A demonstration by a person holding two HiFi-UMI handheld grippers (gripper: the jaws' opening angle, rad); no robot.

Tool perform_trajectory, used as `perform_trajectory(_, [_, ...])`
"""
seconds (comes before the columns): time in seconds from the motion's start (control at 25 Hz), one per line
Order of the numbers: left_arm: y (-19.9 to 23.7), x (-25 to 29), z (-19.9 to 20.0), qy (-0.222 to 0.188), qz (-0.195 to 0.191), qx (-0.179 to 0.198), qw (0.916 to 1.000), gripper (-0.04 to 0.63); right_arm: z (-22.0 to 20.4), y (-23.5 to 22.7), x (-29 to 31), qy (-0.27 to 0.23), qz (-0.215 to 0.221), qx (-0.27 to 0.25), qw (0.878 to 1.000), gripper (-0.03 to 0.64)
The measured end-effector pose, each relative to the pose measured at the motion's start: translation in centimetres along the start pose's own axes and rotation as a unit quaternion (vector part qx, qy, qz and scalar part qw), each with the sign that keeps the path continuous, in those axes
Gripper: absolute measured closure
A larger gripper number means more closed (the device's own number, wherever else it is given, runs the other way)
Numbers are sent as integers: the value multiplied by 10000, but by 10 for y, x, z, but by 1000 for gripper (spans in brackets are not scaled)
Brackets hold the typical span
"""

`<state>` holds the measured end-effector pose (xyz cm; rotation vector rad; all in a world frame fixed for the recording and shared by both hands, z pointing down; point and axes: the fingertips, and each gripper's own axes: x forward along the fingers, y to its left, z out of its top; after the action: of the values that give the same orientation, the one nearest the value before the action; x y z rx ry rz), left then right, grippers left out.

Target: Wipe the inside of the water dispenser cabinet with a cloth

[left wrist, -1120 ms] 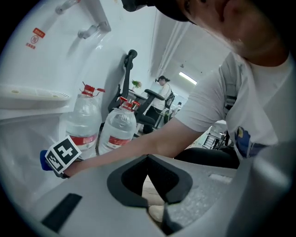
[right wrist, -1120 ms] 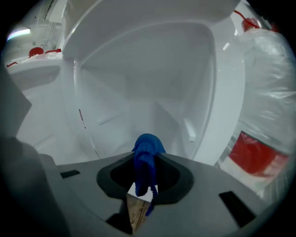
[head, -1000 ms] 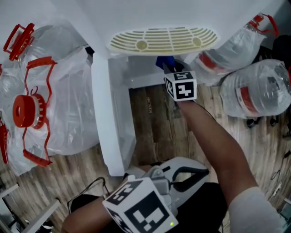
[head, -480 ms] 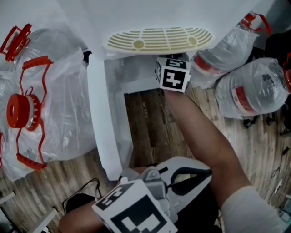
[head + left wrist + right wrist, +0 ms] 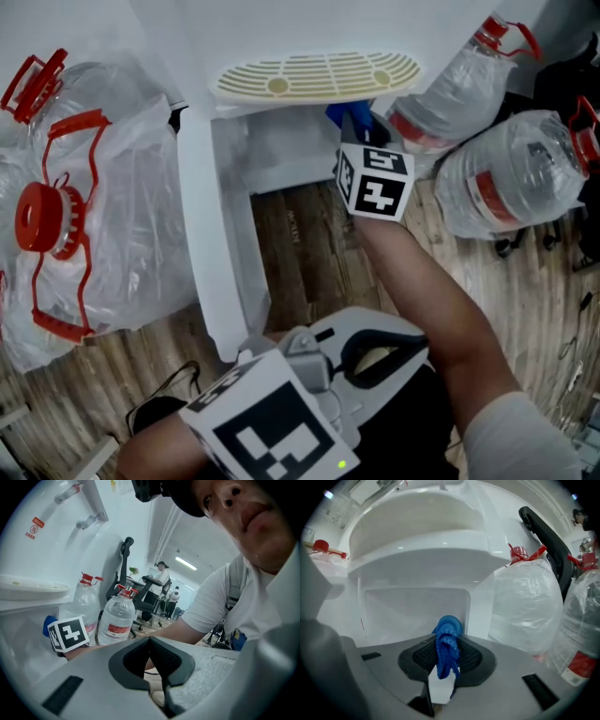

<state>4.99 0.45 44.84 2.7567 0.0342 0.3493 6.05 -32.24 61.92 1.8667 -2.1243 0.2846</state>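
Your right gripper [image 5: 447,645] is clenched on the cloth [image 5: 450,627], facing the cabinet [image 5: 417,606]; your left gripper [image 5: 150,644] is closed, empty.

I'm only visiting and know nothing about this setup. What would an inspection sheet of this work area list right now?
Surface: wooden floor.
Job's things: white dispenser cabinet, its door open; blue cloth.
Clutter: big water bottles in plastic bags, on the left and on the right.
Tools: right tool shut on the cloth, facing the cabinet opening; left tool shut, nothing in it.
Cables: black cable on the floor, lower left.
Surroundings: office chairs and people in the background.
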Motion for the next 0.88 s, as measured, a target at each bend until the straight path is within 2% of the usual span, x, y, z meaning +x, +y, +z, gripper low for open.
perform_trajectory(0.28, [6,5,-1,160,55,-80,9998,592,-11,16,14,214,222,-3,9995,532])
perform_trajectory(0.4, [10,10,-3,241,60,-228,9994,594,-18,25,29,364,289,56,9989,532])
perform_trajectory(0.52, [16,20,-8,309,-16,-669,9973,592,-24,27,43,480,263,69,9985,532])
perform_trajectory(0.68, [30,31,-20,444,-1,-1329,9901,592,-33,32,53,622,264,29,9977,531])
perform_trajectory(0.88, [41,38,-30,647,-319,-2098,9751,594,-28,30,69,517,82,405,9978,532])
